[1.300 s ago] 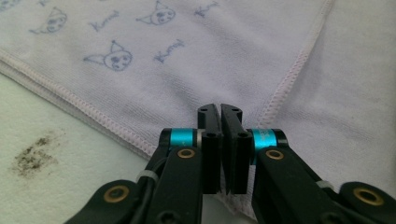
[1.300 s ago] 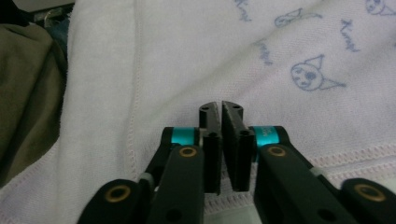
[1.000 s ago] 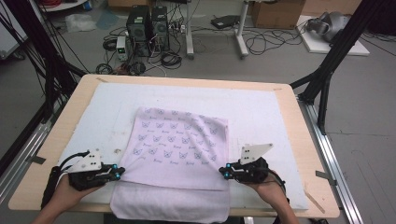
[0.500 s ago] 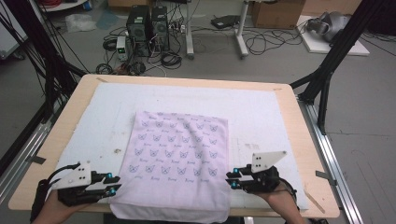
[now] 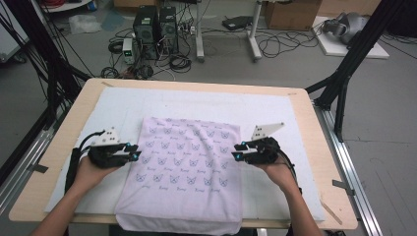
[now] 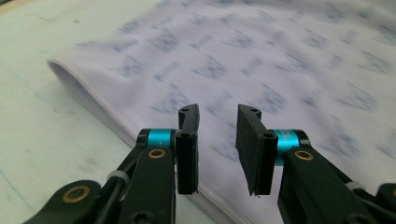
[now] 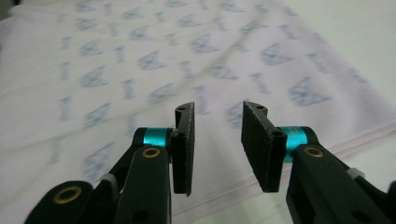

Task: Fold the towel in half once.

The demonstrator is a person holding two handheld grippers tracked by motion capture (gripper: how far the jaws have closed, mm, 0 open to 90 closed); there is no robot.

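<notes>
On the surface: a pale wooden tabletop with rounded corners (image 5: pixel 64 147) carries a white padded mat (image 5: pixel 275 110) that covers most of it.
Cloth: a folded, pale lilac fabric cloth printed with rows of small blue-grey motifs (image 5: pixel 189 167) lies flat in the middle of the mat, roughly rectangular, its near edge hanging just over the surface's front edge.
Cloth texture: soft and matte, with a fine weave; low ripples cross the top face, and the layered fold shows as a rounded white edge in the left gripper view (image 6: pixel 84 100) and as stacked thin edges in the right gripper view (image 7: pixel 327 149).
Left hand-held gripper: the black left hand-held gripper (image 5: pixel 134 153) sits at the cloth's left edge, low over the fold; its jaws have just been opening and now stand moderately apart, with nothing pinched between the flat black pads (image 6: pixel 187 140).
Right hand-held gripper: the black right hand-held gripper (image 5: pixel 238 152) sits at the cloth's right edge; its jaws have just been opening and stand parted, the coarse dark pads (image 7: pixel 259 144) clear of the fabric.
Grip: neither hand-held gripper pinches the cloth.
Hands: one hand (image 5: pixel 93 169) and the other (image 5: pixel 275 169) each hold a gripper body from behind.
</notes>
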